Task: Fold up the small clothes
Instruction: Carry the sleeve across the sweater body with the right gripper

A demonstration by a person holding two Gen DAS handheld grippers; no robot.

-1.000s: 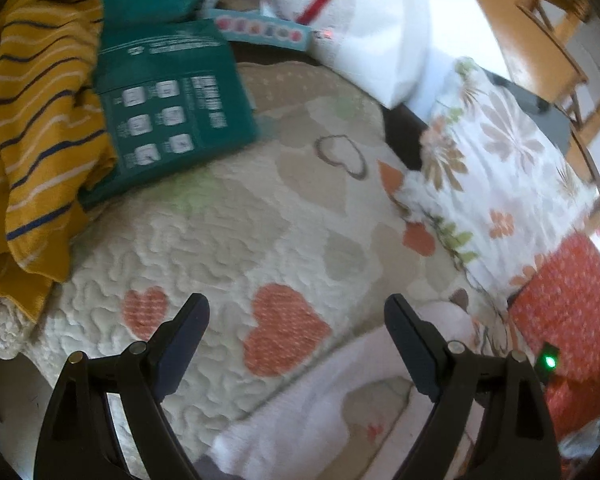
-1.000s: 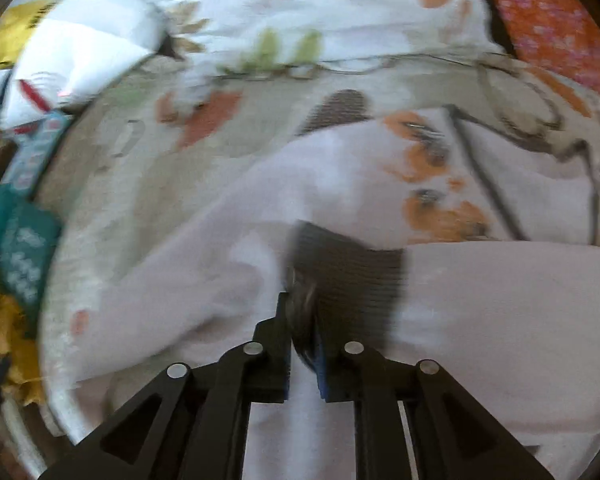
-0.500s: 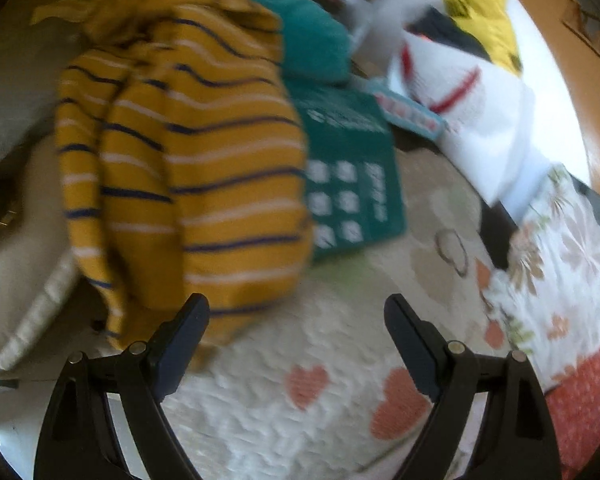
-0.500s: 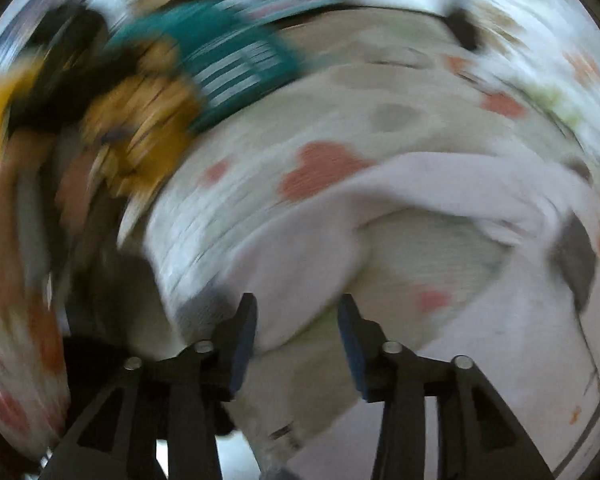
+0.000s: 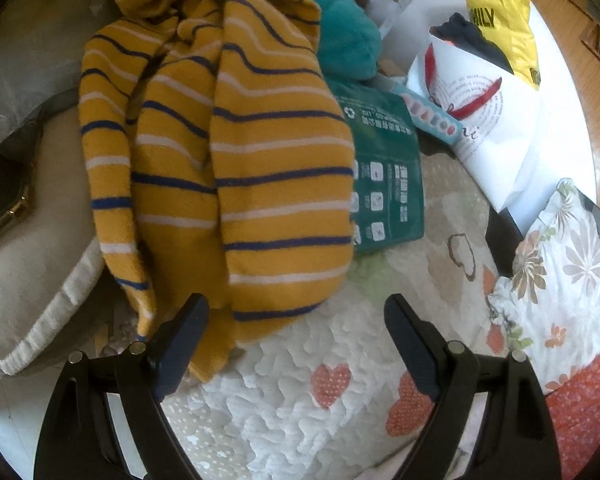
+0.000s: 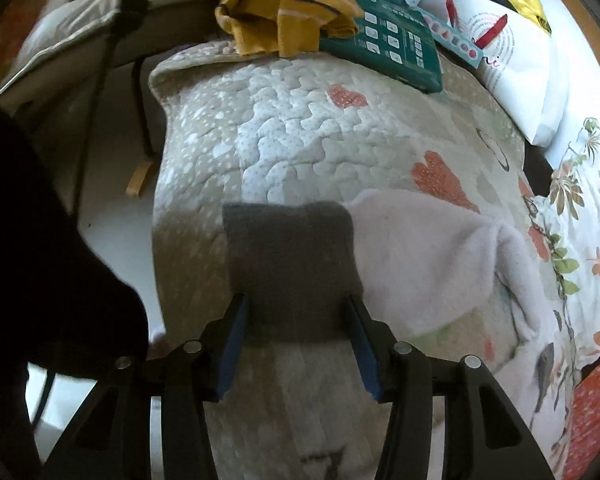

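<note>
The left tongs (image 5: 296, 320) stand wide apart above a heart-patterned quilt (image 5: 300, 412), gripping nothing. At their 11 o'clock a crumpled yellow striped shirt (image 5: 240, 152) lies partly over a green packet (image 5: 384, 184); a white bag (image 5: 496, 128) and a yellow bag (image 5: 500, 20) sit toward 1 o'clock, and a floral pillow (image 5: 568, 264) at 3 o'clock. In the right wrist view, the right tongs (image 6: 298, 324) are parted, a grey cuff (image 6: 288, 264) of a pale pink garment (image 6: 428, 260) lying between the fingers on the quilt; the garment spreads toward 2 o'clock. The striped shirt sits at the quilt's far edge, at 12 o'clock.
</note>
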